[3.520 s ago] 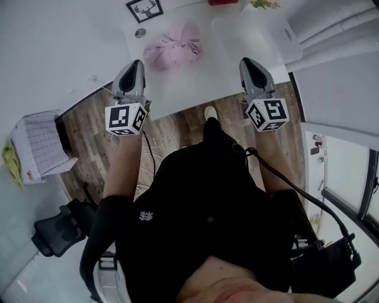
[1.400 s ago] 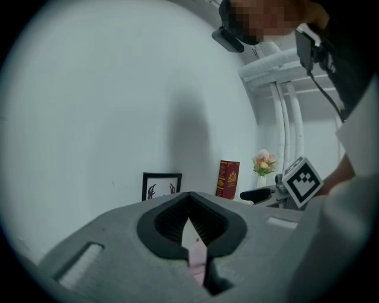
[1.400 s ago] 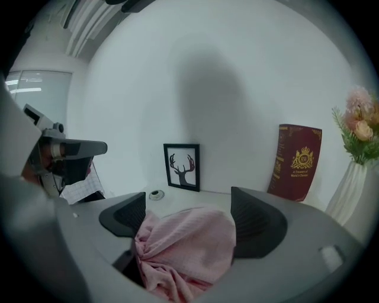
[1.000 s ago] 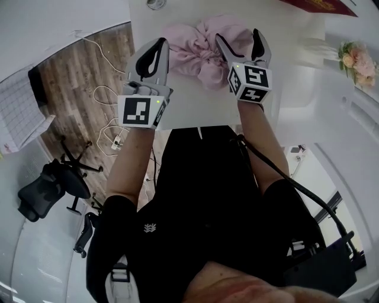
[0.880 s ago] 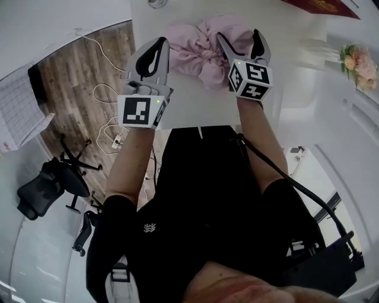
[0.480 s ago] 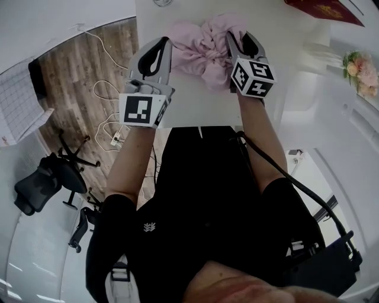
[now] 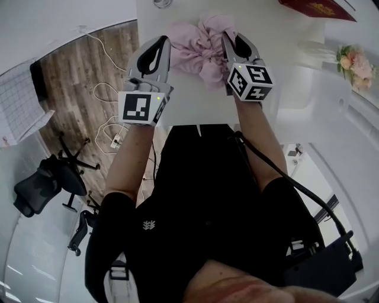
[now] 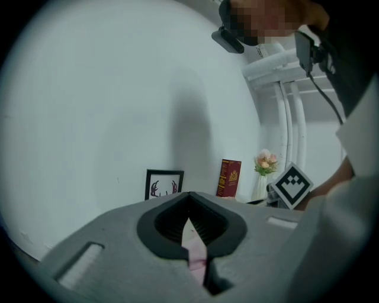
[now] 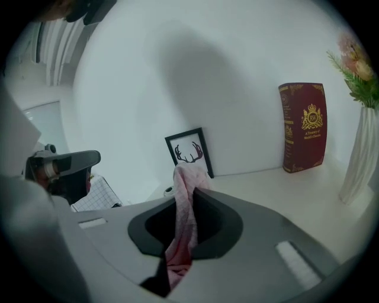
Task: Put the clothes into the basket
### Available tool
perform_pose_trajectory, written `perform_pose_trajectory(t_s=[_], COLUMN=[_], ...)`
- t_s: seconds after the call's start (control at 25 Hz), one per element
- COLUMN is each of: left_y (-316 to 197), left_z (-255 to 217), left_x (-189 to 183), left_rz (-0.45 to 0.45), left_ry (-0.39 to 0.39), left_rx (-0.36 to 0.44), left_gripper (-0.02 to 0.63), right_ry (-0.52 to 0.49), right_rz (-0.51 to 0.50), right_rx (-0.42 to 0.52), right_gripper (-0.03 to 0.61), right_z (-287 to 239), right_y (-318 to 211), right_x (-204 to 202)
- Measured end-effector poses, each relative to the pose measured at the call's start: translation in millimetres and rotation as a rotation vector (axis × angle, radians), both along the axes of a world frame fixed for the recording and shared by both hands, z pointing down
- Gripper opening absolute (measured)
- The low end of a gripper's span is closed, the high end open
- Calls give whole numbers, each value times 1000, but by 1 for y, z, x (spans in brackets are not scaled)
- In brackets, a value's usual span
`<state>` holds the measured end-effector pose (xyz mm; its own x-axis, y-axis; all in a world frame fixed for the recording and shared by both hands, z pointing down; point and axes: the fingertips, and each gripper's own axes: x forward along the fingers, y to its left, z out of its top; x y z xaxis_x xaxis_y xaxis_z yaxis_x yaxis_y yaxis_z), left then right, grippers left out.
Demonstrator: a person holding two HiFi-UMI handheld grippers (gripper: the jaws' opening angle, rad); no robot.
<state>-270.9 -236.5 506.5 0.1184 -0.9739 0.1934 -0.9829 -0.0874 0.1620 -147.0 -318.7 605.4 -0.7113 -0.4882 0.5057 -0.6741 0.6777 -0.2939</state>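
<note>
A crumpled pink cloth [image 7: 198, 50] lies on the white table [image 7: 195, 106], between my two grippers. My right gripper [image 7: 232, 40] has just been closing at the cloth's right side and now stands shut on it. In the right gripper view a fold of the cloth [image 9: 186, 195] runs up through the jaws and sticks out above them. My left gripper [image 7: 164, 41] sits at the cloth's left edge with its jaws together. A thin strip of pink [image 8: 197, 260] shows in the slit between them.
A red book [image 7: 317, 7], a vase of flowers [image 7: 350, 59] and a framed antler picture [image 9: 190, 151] stand along the table's far side. A pale bin-like shape [image 7: 314, 83] is at the table's right end. An office chair [image 7: 44, 189] stands on the wooden floor to the left.
The right gripper's jaws, wide open around the cloth a second ago, have come together on it and the gripper has rolled a little. The left gripper has stayed put.
</note>
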Motion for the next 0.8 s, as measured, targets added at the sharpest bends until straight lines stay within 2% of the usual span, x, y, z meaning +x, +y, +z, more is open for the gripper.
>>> perform_pose_trajectory(t_s=[0.36, 0.52, 0.8], left_y=[12, 21, 32], left_z=[-34, -43, -72], left_x=[-2, 0, 1], left_rz=[-1, 17, -13], left_ry=[-18, -84, -77], left_rx=[50, 43, 73], left_gripper=[-2, -2, -2], right_ry=[-43, -75, -105], right_rz=[-64, -84, -100], right_rx=[80, 129, 191], right_gripper=[26, 25, 25], right_z=[-52, -79, -128], right_y=[35, 41, 39], right_x=[-13, -14, -13])
